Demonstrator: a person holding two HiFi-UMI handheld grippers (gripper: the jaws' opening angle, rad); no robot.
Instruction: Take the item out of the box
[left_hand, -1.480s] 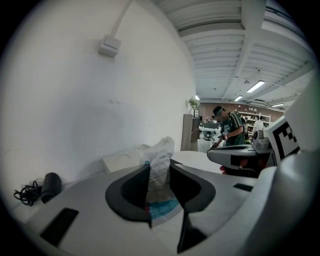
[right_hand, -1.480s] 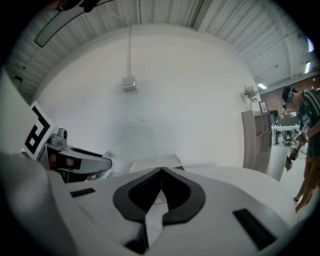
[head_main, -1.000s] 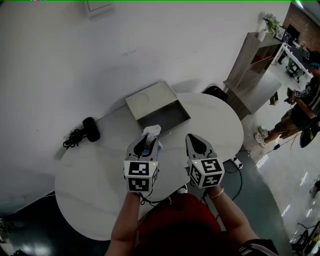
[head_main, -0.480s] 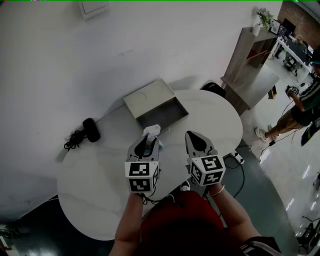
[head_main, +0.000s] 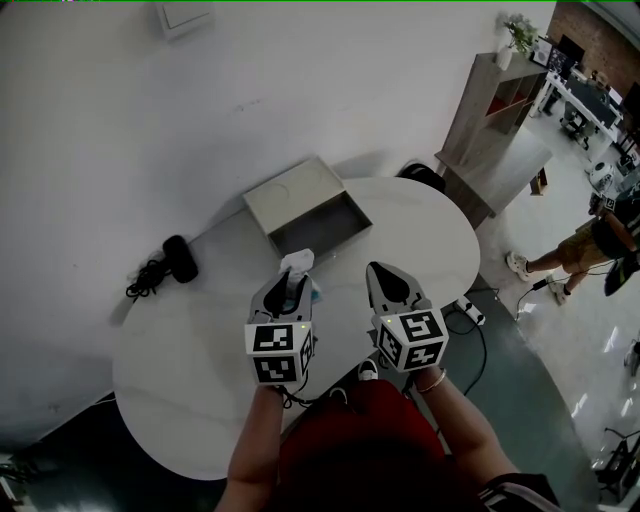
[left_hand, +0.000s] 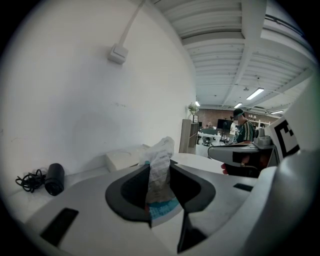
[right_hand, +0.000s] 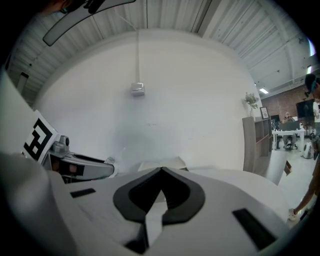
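Between the left gripper's pinching jaws, above the bench and clear of the open box, the crinkly packet looks light, soft and slippery, best pinched mid-body, while the right gripper is pressed together, empty.

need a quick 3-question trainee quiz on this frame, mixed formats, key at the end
1. True or false: the right tongs are shut with nothing between them.
2. What do the left tongs grip? A) a black cable B) a crinkled white packet with a blue edge C) a mug
3. Short answer: is the packet inside the open box or outside it?
Key: 1 true. 2 B. 3 outside, held up in front of the box.
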